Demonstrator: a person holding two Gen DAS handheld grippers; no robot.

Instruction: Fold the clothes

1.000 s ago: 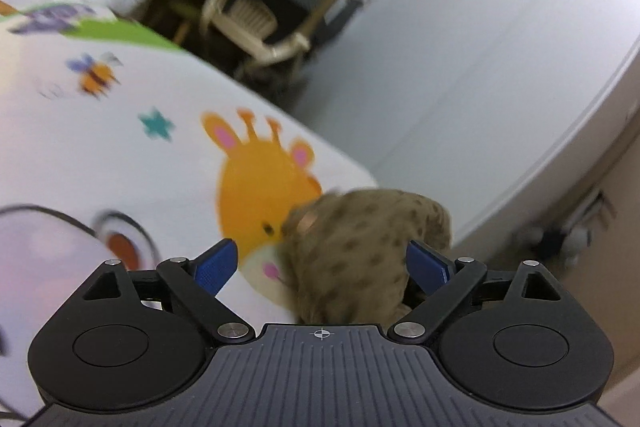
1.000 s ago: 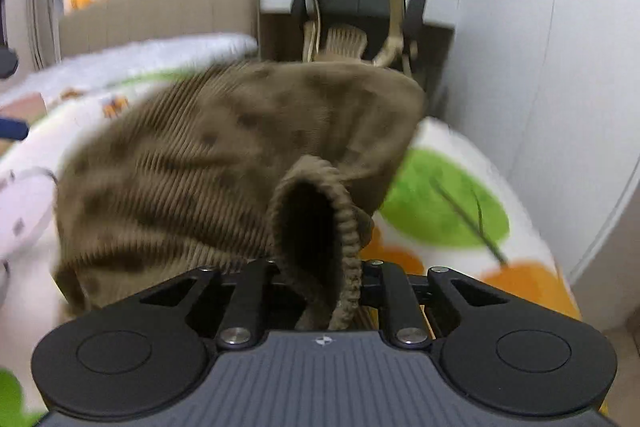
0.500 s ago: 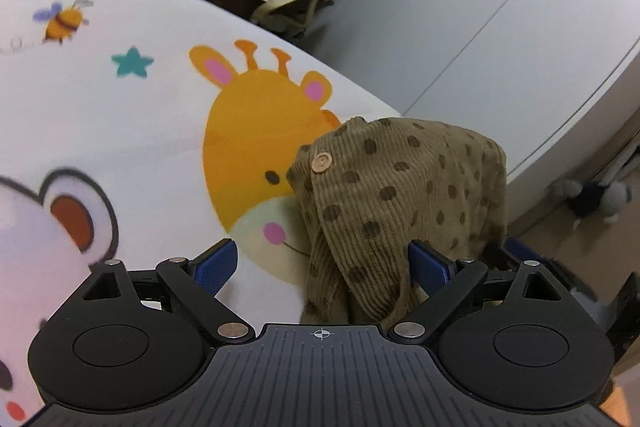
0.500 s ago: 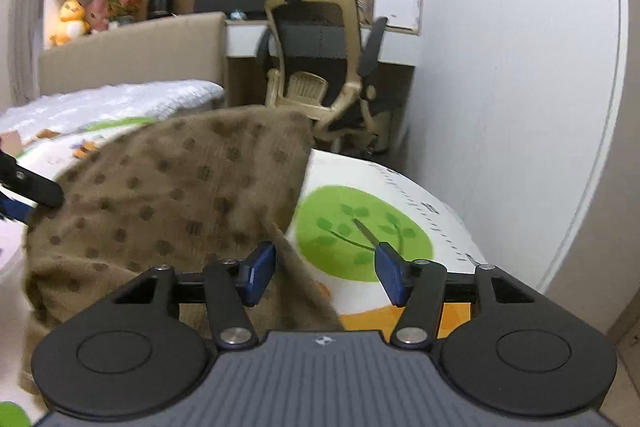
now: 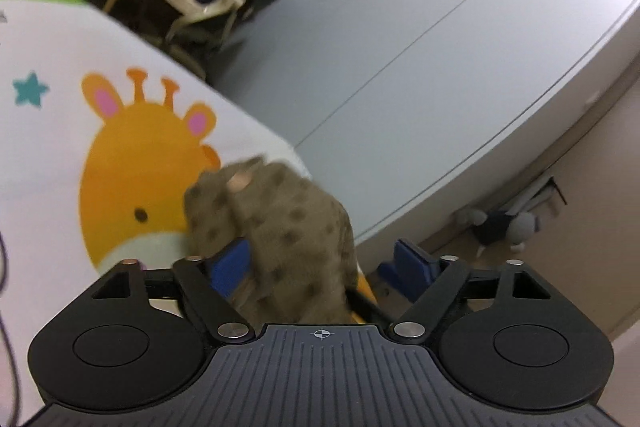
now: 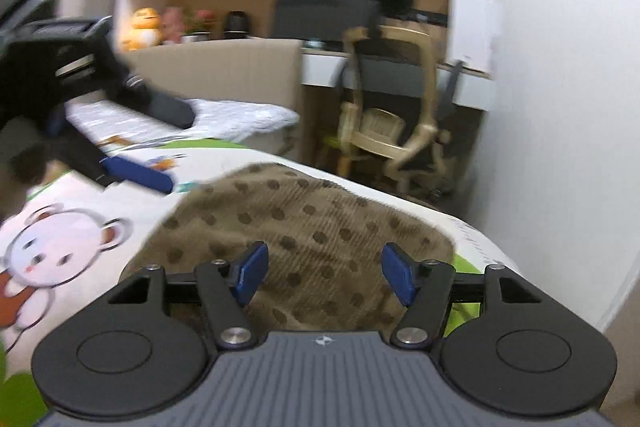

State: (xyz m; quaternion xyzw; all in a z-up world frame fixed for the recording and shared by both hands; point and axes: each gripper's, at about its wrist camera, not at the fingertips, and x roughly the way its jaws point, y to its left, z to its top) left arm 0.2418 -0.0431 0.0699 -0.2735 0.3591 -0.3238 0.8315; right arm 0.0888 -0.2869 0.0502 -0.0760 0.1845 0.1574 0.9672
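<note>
Brown dotted corduroy garment [image 6: 304, 239] is lying bunched on the cartoon-print bed cover [image 5: 48, 155] near its edge. The right gripper [image 6: 324, 273], jaws just opened, is hovering apart above it; the left gripper [image 5: 326, 263], narrowing slightly, is standing wide around a fold, gripping nothing. Closing on the bunched layers could drag the folded garment off the bed.

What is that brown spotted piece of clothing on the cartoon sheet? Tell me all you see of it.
The brown corduroy garment with darker dots lies bunched on the white cartoon-print sheet, near its edge. It looks soft and ribbed, with a pale round button near one corner. In the left wrist view it sits between the left gripper's spread blue pads, against one pad.
</note>
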